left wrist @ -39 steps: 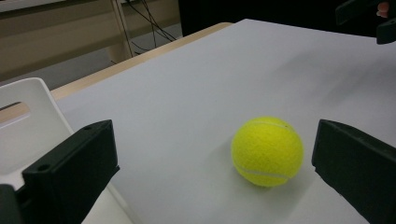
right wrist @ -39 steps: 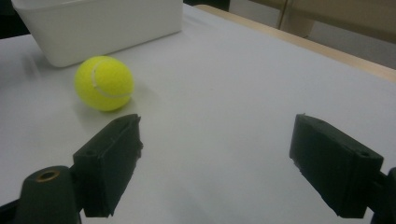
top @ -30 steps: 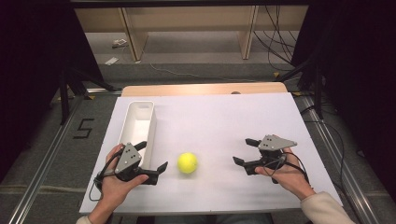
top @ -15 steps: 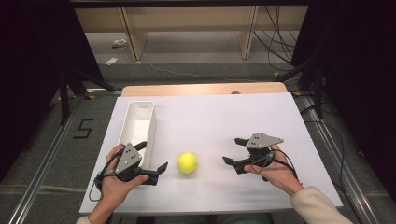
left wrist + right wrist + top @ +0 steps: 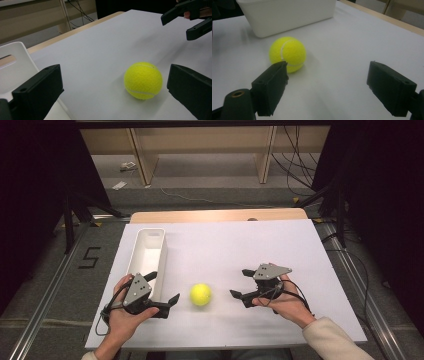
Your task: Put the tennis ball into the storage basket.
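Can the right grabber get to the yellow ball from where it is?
Probably yes. The right gripper is open with its jaws pointing at the tennis ball, and there is just bare white table between them.

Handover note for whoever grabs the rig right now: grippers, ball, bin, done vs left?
Left gripper: open, holding nothing, beside the near end of the white bin.
Right gripper: open, holding nothing, to the right of the tennis ball, jaws pointed at it.
Ball: loose on the white table, between the two grippers, outside the bin.
Done: nothing gripped.
Left: probably close on the ball, lift it and put it in the bin.
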{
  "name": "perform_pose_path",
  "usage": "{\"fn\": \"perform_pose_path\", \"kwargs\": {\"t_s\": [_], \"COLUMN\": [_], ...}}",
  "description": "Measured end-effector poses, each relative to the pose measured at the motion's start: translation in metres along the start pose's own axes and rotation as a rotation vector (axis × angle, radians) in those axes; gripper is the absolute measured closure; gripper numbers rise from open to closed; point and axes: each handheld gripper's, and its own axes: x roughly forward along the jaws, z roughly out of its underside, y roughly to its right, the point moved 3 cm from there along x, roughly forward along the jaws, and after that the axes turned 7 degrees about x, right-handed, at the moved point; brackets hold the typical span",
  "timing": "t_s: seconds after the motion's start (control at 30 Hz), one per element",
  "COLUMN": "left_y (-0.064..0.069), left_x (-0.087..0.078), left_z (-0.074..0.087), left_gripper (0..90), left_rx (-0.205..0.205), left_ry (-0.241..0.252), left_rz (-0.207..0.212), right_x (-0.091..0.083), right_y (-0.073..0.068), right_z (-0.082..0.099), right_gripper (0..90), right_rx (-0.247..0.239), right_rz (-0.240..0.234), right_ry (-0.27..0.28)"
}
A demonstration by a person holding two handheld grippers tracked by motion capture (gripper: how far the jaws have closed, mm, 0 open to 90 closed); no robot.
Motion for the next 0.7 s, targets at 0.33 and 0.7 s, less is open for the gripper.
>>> {"fn": "perform_pose_path", "kwargs": {"t_s": [0.33,0.7], "left_y": [0.0,0.0], "left_x": [0.0,0.0], "left_z": [0.0,0.0], "left_gripper": [0.0,0.0], "left_rx": [-0.001,-0.002], "left_ry": [0.001,0.002], "left_rz": [-0.002,-0.002], "right_x": [0.006,0.019], "right_y": [-0.005,-0.014], "right_z": [-0.001,-0.005], "right_gripper": [17.5,17.4], "right_rx": [-0.007,-0.019], "right_rz": [-0.014,-0.038], "right_ry": [-0.006,-0.016]}}
